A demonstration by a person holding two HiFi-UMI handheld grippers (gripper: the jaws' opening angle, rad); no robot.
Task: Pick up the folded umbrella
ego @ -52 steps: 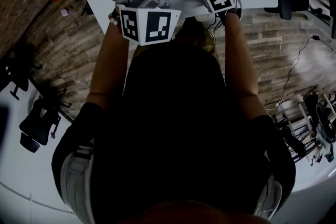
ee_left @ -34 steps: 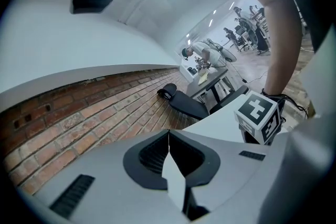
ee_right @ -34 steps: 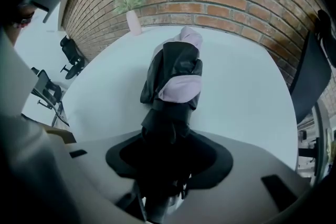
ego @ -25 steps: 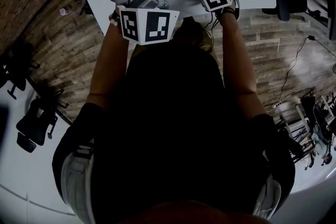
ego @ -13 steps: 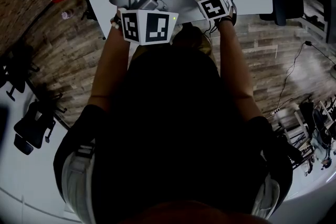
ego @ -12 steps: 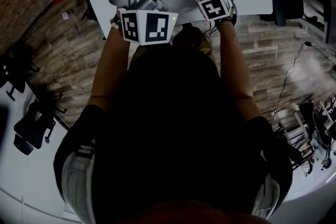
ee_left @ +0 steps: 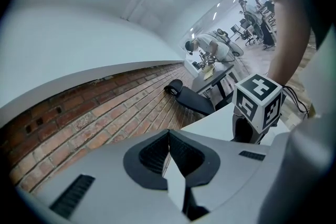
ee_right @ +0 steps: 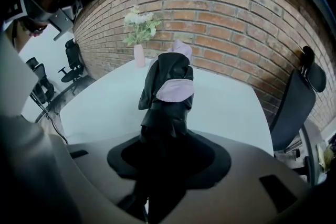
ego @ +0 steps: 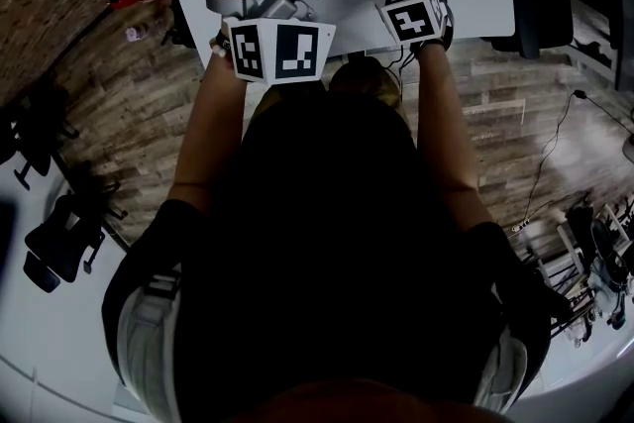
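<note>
Grips the folded umbrella in the right tool, pads pinching its dark lower end, with the black canopy and its single lilac band reaching out ahead of the tool, over the white counter. Holds the left tool pressed together on nothing, off to the side by the counter's edge.

Looks like the lift stage of the pick-up, with the umbrella apparently already clear of the surface. To do it well: hold the squeeze steady, raise straight and unhurried, and steer the long free end away from the vase at the counter's far side. Watch for slick fabric sliding through the pads, with most of the weight out beyond a grip taken near one end. Seems to call for no help from the left tool, short of a tipping bundle.

Counts in view:
- one umbrella
- one counter
- two tools
- one pink vase carrying one bunch of pale flowers
- one brick wall behind
- one dark office chair at the counter's right
- at least two more chairs far off at the left
</note>
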